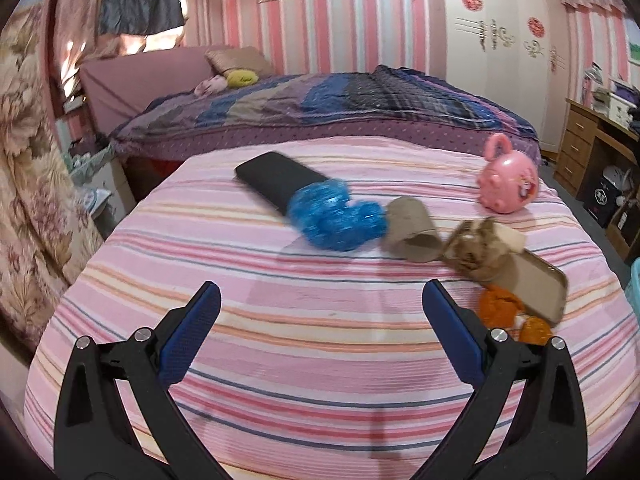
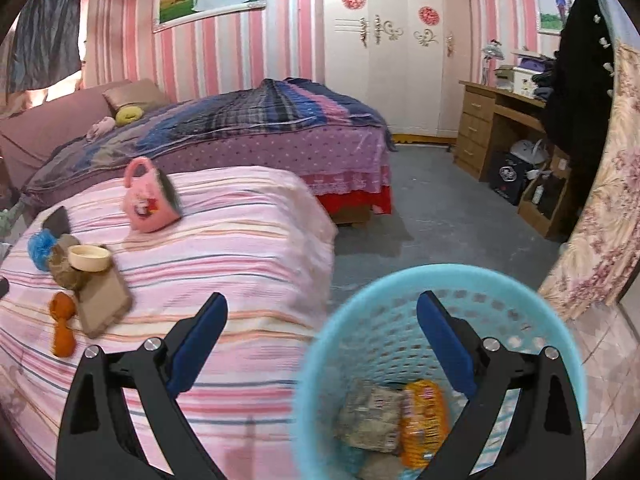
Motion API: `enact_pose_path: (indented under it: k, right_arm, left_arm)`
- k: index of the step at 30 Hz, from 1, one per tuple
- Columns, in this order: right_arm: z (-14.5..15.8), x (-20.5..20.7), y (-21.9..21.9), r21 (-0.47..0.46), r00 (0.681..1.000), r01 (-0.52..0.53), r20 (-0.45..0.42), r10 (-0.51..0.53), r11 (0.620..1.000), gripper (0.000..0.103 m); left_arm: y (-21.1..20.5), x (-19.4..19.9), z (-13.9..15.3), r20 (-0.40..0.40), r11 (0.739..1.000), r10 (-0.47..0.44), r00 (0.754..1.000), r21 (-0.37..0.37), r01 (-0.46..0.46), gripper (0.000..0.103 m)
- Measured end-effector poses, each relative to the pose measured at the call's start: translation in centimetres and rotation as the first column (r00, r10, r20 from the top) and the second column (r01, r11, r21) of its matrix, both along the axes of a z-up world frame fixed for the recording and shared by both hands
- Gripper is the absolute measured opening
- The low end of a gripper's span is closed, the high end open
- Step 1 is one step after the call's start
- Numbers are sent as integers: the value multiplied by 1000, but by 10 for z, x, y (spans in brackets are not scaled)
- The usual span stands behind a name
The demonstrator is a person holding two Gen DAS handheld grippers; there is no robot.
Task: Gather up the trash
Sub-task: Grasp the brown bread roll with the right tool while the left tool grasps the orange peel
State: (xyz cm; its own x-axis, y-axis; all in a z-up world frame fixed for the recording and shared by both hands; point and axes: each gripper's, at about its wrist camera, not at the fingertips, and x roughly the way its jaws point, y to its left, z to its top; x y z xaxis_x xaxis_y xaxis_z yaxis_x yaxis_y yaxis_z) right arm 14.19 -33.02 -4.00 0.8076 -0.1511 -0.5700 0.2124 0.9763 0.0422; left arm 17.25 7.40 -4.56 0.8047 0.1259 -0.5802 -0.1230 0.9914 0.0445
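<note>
On the striped bed (image 1: 280, 320) the trash lies in a far row: black case (image 1: 276, 182), blue wad (image 1: 334, 218), cardboard tube (image 1: 412, 230), brown crumple (image 1: 476, 254), orange peel (image 1: 502, 308). The left gripper (image 1: 320, 336) hovers near them, jaws wide and empty. To the right, the right gripper (image 2: 322, 346) hangs wide and empty over the basket (image 2: 360, 304), wrappers (image 2: 420, 420) inside. Judged: between pickups; next, the left should close on the blue wad.
</note>
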Motion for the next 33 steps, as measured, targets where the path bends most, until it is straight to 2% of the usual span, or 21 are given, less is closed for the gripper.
enact_pose_path:
  k: [9,15,24,27,30,32,33]
  right_arm:
    - [-8,19,78,-2,985,-169,-28,169,986,94]
    - [-18,18,135,-48,952,-299,-79,295,953,94]
    - [-28,19,186,-15,933,-347,-104,344,938,93]
    - [-32,20,203,-36,924,-368,-126,361,929,93]
    - [-34,23,212,-60,914,-386,-157,374,920,92]
    - [-35,23,215,-61,907,-398,-174,382,916,81]
    - [-36,24,216,-56,902,-404,-187,388,913,79]
  left_arm:
    - [37,-3,-7,-38,998,51,998,-18,-52,97]
    - [66,-11,-10,-51,996,93,994,-7,-93,97]
    - [97,-23,-16,-65,991,128,990,-21,-130,97]
    - [101,-24,-16,-65,991,132,989,-15,-134,97]
    - [103,-25,-17,-72,990,133,988,-28,-136,97]
    - [104,-26,-17,-72,991,133,988,-25,-135,97]
    - [105,-26,-17,-71,991,133,989,-23,-135,97]
